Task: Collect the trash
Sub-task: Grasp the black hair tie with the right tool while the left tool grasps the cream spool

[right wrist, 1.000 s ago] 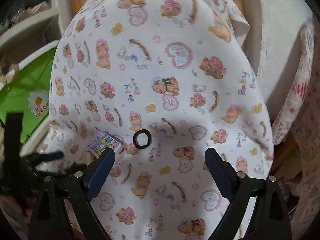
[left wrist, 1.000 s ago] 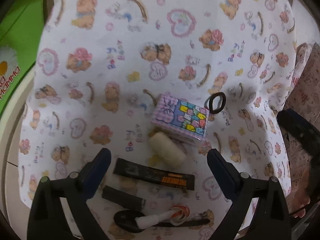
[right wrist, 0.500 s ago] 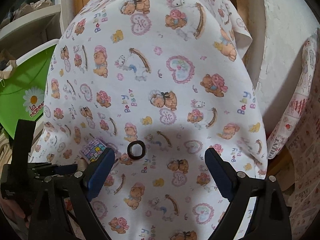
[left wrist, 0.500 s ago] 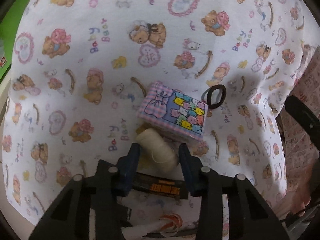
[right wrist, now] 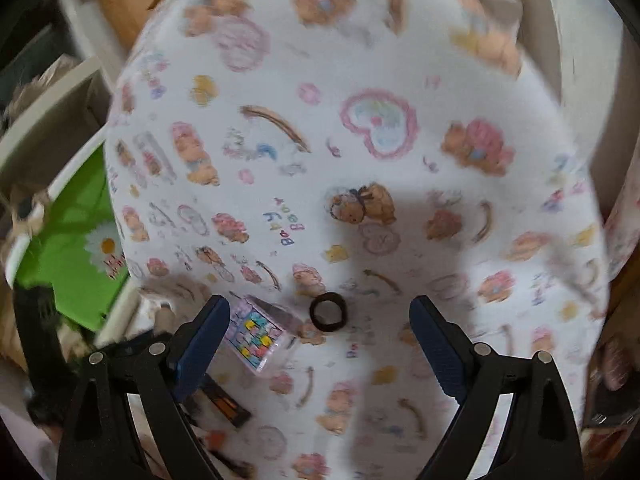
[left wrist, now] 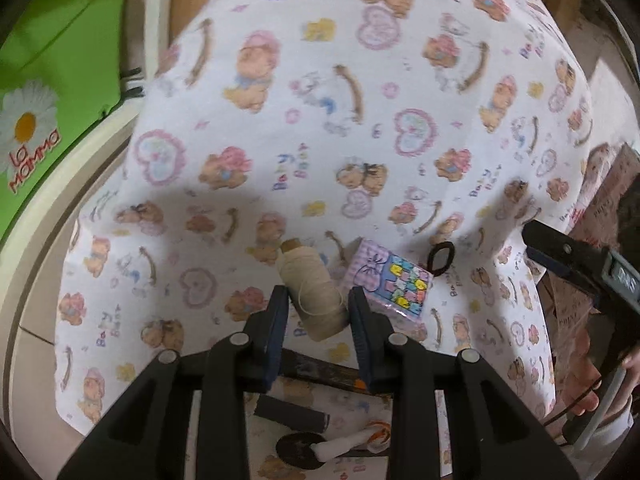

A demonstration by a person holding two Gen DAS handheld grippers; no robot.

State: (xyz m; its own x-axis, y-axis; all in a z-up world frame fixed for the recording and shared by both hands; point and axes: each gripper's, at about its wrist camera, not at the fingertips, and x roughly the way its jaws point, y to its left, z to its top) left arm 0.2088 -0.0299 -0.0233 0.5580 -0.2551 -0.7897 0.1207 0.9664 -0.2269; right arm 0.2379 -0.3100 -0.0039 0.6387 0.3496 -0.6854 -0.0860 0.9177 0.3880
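Teddy-print cloth [left wrist: 256, 128], thread spool [left wrist: 312, 296] now lifted (jaws closing)

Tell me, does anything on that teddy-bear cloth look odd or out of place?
The cream thread spool is tipped up between the pads of the left hand-held gripper, a loose strand trailing off it. The pastel box sits askew, and a black hair tie lies beside it.

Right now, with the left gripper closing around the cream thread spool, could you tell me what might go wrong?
The left gripper is closing on the thread spool, gripped only at its near end; it may pivot or slip. A loose thread strand hangs off it and might snag. The right gripper, open over the black hair tie, sits close to the patterned box and could nudge it.
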